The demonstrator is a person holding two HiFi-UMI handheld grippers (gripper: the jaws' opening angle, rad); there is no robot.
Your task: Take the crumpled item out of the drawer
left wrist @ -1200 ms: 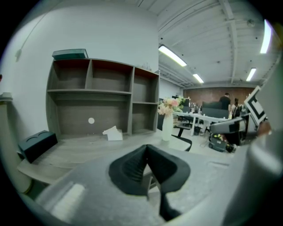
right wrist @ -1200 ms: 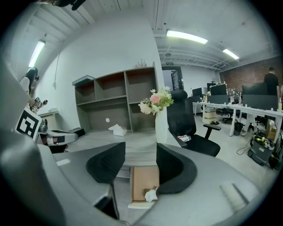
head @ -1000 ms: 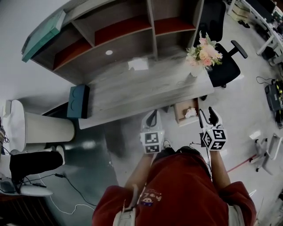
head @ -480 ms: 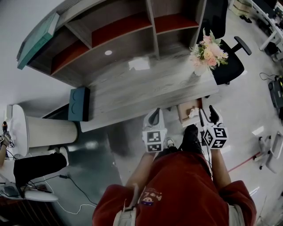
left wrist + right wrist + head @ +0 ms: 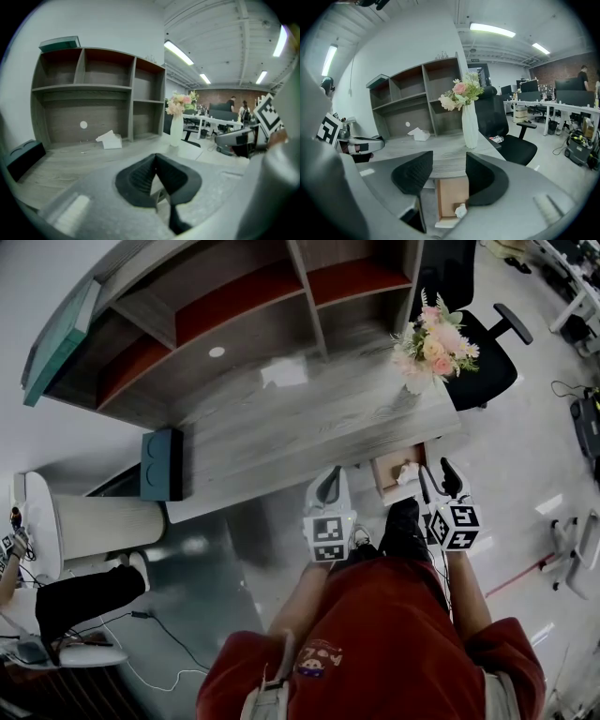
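Below the grey desk's (image 5: 309, 427) right end, a small wooden drawer (image 5: 386, 471) stands pulled out. A white crumpled item (image 5: 407, 473) lies at its near end. My right gripper (image 5: 438, 476) hangs just right of the drawer, open and empty. In the right gripper view the drawer (image 5: 452, 194) and the crumpled item (image 5: 461, 211) show between and below the spread jaws of the right gripper (image 5: 449, 161). My left gripper (image 5: 328, 482) is at the desk's front edge, left of the drawer. In the left gripper view the left gripper (image 5: 155, 157) has its tips together, with nothing held.
A white vase of pink flowers (image 5: 429, 345) stands on the desk's right end above the drawer. A black office chair (image 5: 480, 362) is beyond it. A white crumpled paper (image 5: 284, 374), a teal box (image 5: 161, 463) and a shelf unit (image 5: 234, 310) are on the desk. A seated person's leg (image 5: 80, 592) is at the left.
Both grippers have come a little lower and nearer the desk edge. The right one now sits closer beside the open drawer. Neither gripper's jaws have changed.
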